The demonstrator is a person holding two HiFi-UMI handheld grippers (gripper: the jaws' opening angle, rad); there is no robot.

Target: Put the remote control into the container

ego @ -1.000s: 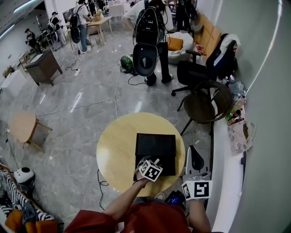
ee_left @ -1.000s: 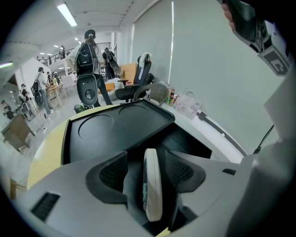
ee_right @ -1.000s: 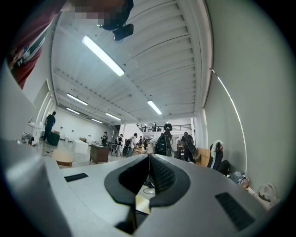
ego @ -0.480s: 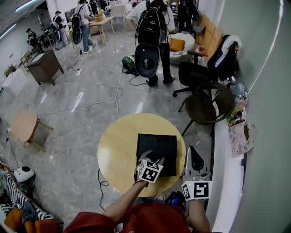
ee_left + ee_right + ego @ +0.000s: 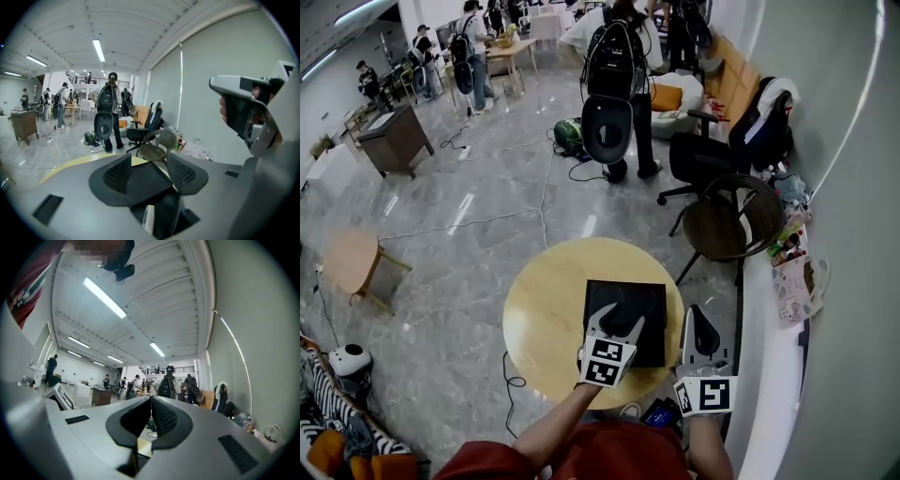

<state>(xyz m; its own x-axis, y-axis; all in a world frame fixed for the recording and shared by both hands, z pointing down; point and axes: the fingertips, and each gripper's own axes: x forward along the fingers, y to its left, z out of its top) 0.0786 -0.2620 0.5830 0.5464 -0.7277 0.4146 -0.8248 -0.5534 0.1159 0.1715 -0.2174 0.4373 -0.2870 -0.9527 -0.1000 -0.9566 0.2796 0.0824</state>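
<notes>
Left claw (image 5: 619, 317), spread and empty, over the black container (image 5: 654, 323) on the table (image 5: 539, 309); right claw (image 5: 698, 314), pressed together, beside the table; container contents indiscernible.

Container (image 5: 649, 302) on round table (image 5: 544, 314), right of centre. Left gripper (image 5: 617, 321) over container's near edge. Right gripper (image 5: 701, 323) just beyond table's right rim, beside container. Counter (image 5: 759, 356) along right wall. Chair (image 5: 724, 217) behind table, to right. Person (image 5: 614, 75) standing farther back. Small table (image 5: 347, 258) well apart, far left.
</notes>
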